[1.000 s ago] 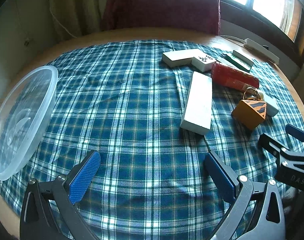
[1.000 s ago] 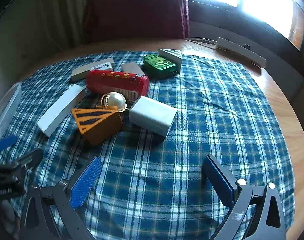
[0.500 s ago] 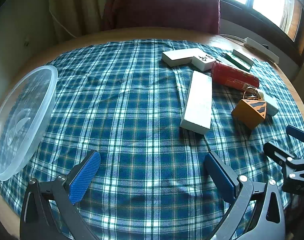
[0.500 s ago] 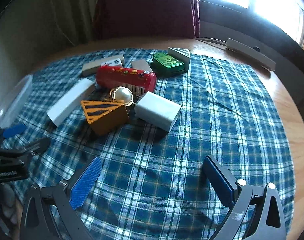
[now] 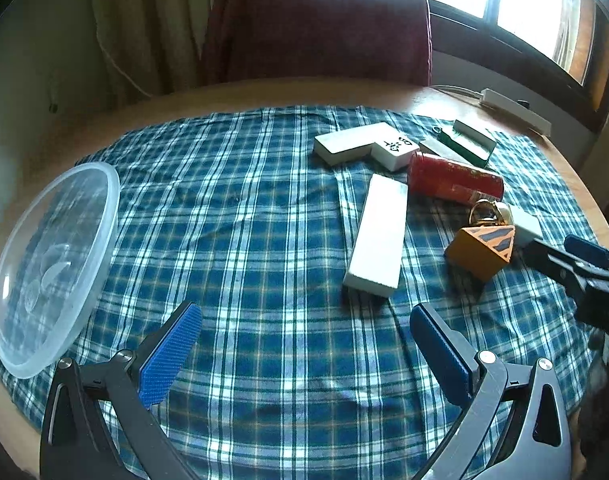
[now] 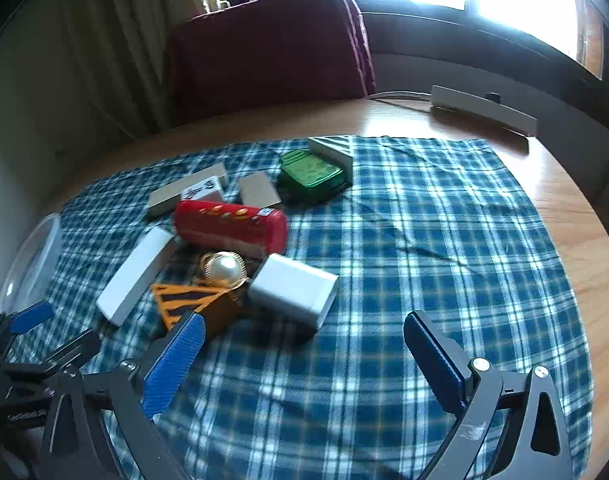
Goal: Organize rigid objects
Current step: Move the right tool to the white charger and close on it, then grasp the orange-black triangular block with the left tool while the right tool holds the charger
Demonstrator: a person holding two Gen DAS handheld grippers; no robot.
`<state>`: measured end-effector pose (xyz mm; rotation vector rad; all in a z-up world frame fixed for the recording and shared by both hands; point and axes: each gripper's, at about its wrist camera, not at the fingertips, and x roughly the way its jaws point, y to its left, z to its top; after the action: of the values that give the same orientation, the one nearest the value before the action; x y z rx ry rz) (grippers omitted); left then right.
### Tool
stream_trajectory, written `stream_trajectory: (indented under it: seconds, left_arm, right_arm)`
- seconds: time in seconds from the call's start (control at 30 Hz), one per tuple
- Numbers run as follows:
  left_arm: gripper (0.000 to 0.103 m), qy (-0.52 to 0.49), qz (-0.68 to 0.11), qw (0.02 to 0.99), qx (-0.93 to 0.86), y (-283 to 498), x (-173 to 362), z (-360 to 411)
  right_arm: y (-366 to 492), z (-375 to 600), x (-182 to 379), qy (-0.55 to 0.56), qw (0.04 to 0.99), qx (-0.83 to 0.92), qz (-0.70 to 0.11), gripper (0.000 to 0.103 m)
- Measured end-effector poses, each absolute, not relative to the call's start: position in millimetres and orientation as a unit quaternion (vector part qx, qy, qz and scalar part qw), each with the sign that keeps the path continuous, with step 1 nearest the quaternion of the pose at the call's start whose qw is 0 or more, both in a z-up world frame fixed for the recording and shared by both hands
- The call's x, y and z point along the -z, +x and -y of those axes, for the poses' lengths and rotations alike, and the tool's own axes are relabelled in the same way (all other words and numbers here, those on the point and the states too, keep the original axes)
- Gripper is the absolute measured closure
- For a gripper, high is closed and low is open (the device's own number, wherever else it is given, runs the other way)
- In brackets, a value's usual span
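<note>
A cluster of rigid objects lies on the plaid cloth: a long white block, a red tube, an orange striped wedge, a pearl ring, a white box, a green case and mahjong-like tiles. My left gripper is open above bare cloth, short of the white block. My right gripper is open just before the white box, its left finger over the wedge's near corner.
A clear plastic lid or bowl rests at the cloth's left edge. A white power strip lies on the wooden table at the back right. A dark red chair back stands behind the table.
My right gripper has moved forward toward the object cluster, now close to the white box and wedge. The left gripper has held nearly still.
</note>
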<state>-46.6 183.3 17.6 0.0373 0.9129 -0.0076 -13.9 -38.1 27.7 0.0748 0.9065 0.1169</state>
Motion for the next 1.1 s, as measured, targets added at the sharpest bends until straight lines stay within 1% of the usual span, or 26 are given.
stream_trajectory:
  seconds: [0.37,0.43,0.5,0.57,0.63,0.67,0.73,0.77,0.8,1.1]
  left_arm:
    - [0.0,0.015,-0.448,0.894,0.01,-40,-13,-181]
    - [0.0,0.014,-0.45,0.893,0.009,-38,-13,-181]
    - [0.0,0.013,-0.45,0.893,0.01,-38,-13,-183]
    - [0.0,0.013,-0.45,0.893,0.01,-37,-14,-184]
    - [0.0,0.012,-0.448,0.894,0.011,-37,-15,-187]
    - [0.0,0.012,-0.447,0.894,0.012,-38,-16,-188]
    - [0.0,0.014,-0.445,0.895,0.014,-38,-18,-187]
    - [0.0,0.016,-0.444,0.896,0.015,-38,-18,-185]
    - [0.0,0.018,-0.444,0.896,0.016,-38,-19,-183]
    - [0.0,0.034,-0.444,0.895,0.032,-31,-21,-157]
  right_arm:
    - [7,42,-16,0.045,0.892,-0.03,-0.45,0.012]
    - [10,41,-14,0.044,0.89,-0.031,-0.453,0.017]
    - [13,39,-14,0.038,0.889,-0.029,-0.455,0.02]
    - [13,39,-14,0.036,0.889,-0.032,-0.456,0.026]
    - [11,41,-14,0.036,0.889,-0.032,-0.455,0.037]
    - [10,43,-14,0.036,0.89,-0.03,-0.453,0.04]
    - [6,50,-15,0.044,0.892,-0.032,-0.449,0.053]
    - [3,53,-15,0.051,0.892,-0.036,-0.447,0.055]
    - [1,57,-15,0.055,0.893,-0.039,-0.446,0.057]
    - [-13,81,-15,0.068,0.897,-0.015,-0.436,0.057]
